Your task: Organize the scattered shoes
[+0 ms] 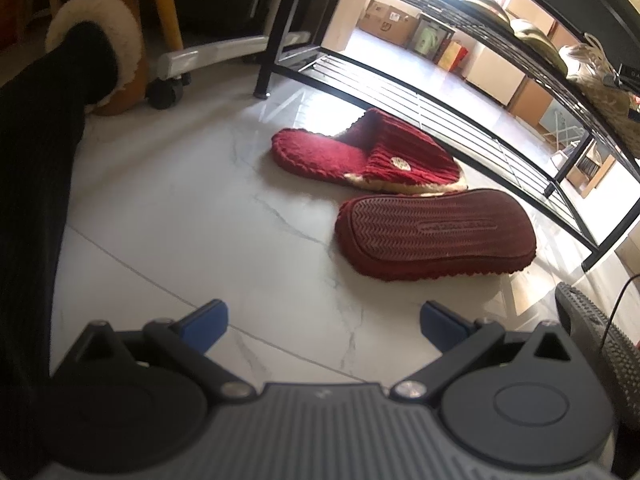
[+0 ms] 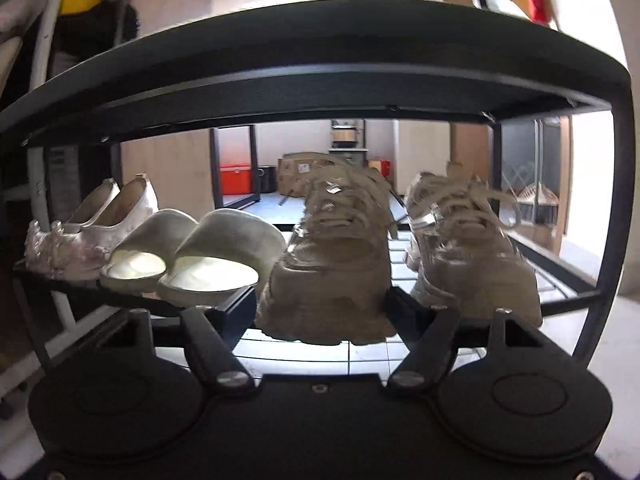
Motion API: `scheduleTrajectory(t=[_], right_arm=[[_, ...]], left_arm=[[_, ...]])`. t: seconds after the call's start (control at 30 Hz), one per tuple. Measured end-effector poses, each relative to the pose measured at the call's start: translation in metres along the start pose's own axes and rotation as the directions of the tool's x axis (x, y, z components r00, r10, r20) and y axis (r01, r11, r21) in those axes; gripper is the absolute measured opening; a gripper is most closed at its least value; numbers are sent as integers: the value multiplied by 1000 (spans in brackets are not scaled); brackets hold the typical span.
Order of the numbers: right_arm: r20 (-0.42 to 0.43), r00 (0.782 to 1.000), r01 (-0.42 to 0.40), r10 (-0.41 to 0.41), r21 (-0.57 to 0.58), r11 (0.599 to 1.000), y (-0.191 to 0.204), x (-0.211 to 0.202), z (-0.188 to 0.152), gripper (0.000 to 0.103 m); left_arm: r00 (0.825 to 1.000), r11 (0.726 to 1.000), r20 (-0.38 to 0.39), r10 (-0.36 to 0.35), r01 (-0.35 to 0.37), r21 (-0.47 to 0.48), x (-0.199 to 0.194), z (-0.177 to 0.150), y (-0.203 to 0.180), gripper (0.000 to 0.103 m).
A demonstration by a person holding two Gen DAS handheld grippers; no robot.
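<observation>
Where the left wrist view looks down, we see a white marble-veined tile floor (image 1: 208,216) running under a black metal shoe rack (image 1: 472,92), with cardboard boxes (image 1: 386,20) in a bright room beyond it. At the far left our own leg in a dark trouser ends in a tan fleece-lined slipper (image 1: 100,36), beside a white frame on a caster wheel (image 1: 166,94).

Two red knitted slippers lie on the floor just in front of the rack's lowest tier. The upright slipper (image 1: 384,152) sits sole down with a cream edge and a small pale patch on its top. The overturned slipper (image 1: 436,232) lies beside it, its ribbed dark red sole facing up.

In the right wrist view, the rack's middle shelf (image 2: 560,284) carries a row of footwear: pale satin heels (image 2: 92,232) at the left, then cream slides (image 2: 192,252), then two beige chunky sneakers, blurred.

Our left gripper (image 1: 324,326) hovers low over the tiles, short of the red slippers, its blue-padded fingers (image 1: 206,320) spread wide with nothing between them. Our right gripper (image 2: 326,312) is level with the shelf edge, its jaws set on either side of the toe of the near sneaker (image 2: 332,264); we cannot tell whether they press it. The other sneaker (image 2: 468,248) stands to its right on the shelf.
</observation>
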State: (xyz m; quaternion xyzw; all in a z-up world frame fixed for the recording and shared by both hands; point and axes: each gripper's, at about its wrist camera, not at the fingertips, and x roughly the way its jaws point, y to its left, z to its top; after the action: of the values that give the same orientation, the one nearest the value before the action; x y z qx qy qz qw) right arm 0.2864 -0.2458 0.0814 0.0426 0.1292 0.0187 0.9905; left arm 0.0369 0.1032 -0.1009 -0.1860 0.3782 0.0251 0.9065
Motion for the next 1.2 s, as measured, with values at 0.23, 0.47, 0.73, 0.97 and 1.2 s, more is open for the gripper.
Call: scheduleTrajectory(t=[0.23, 0.47, 0.73, 0.97, 1.2], right_arm=[[6, 1000, 7, -7, 8, 1000, -5, 2, -6, 73], [-35, 999, 22, -22, 10, 1000, -13, 26, 6, 72], [-96, 994, 42, -48, -65, 997, -14, 60, 13, 71], [-101, 995, 13, -14, -7, 1000, -21, 54, 14, 77], [12, 996, 92, -92, -45, 995, -52, 4, 24, 90]], left_arm=[[1000, 1000, -6, 3, -3, -4, 1, -1, 1, 103], [1000, 1000, -13, 3, -3, -5, 3, -1, 1, 103], [1000, 1000, -18, 8, -8, -26, 3, 0, 4, 103], [1000, 1000, -13, 9, -9, -25, 2, 0, 4, 103], [1000, 1000, -25, 8, -8, -27, 4, -1, 4, 103]])
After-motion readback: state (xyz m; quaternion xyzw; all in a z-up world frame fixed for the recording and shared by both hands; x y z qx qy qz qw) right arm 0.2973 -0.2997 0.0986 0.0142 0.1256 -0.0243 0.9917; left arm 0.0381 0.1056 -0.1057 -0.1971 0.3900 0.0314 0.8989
